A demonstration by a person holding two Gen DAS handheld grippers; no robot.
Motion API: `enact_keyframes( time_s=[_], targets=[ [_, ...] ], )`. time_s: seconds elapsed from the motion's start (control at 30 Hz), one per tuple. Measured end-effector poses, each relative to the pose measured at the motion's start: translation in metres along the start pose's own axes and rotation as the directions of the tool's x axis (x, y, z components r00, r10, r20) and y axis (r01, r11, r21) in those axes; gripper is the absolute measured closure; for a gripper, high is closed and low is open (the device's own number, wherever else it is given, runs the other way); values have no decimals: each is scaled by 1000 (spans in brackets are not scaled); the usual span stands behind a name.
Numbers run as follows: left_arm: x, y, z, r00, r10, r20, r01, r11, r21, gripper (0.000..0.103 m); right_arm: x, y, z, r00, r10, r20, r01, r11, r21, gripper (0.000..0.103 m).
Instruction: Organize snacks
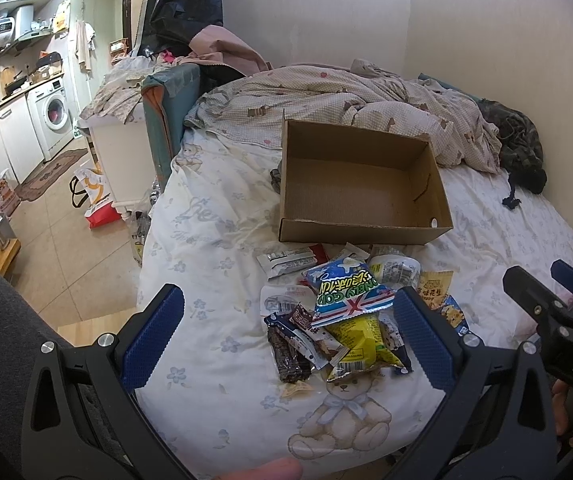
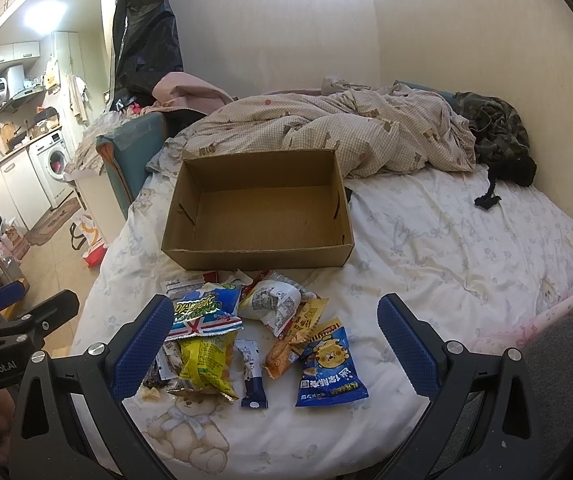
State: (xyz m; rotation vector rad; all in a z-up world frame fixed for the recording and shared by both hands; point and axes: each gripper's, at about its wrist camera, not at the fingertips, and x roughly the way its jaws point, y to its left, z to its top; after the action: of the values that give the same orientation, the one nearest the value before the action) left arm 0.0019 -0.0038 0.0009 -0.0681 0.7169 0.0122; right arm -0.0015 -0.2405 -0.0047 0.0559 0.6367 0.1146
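Observation:
A heap of snack packets lies on the white bed sheet (image 2: 426, 240) just in front of an empty cardboard box (image 1: 354, 184) (image 2: 262, 216). On top sits a blue and green packet with a flag print (image 1: 350, 292) (image 2: 202, 312) over a yellow bag (image 1: 362, 344) (image 2: 202, 364). A blue packet with a cartoon face (image 2: 328, 364) and an orange one (image 2: 286, 352) lie to the right. My left gripper (image 1: 290, 336) hangs open above the heap, holding nothing. My right gripper (image 2: 278, 344) is open too, above the packets.
A crumpled checked quilt (image 2: 326, 136) and dark camouflage clothing (image 2: 498, 136) lie behind the box against the wall. The bed's left edge drops to a tiled floor with bags (image 1: 94, 196). A white cabinet (image 1: 118, 152) stands beside the bed. A grey-clad leg (image 1: 2, 340) is at lower left.

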Motion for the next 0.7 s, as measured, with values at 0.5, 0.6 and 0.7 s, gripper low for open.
enact_keyframes(
  time_s=[0.5, 0.6, 0.7],
  targets=[
    [0, -2, -1, 1000, -5, 5, 5, 1000, 4, 0, -6, 3, 1, 1000, -5, 0, 5, 1000, -1, 0],
    [0, -3, -2, 1000, -3, 5, 3, 1000, 3, 0, -7, 3, 1, 1000, -3, 0, 3, 1000, -4, 0],
    [1, -3, -3, 1000, -2, 4, 2, 1000, 1, 0, -7, 4, 1, 1000, -3, 3, 3, 1000, -4, 0]
  ],
)
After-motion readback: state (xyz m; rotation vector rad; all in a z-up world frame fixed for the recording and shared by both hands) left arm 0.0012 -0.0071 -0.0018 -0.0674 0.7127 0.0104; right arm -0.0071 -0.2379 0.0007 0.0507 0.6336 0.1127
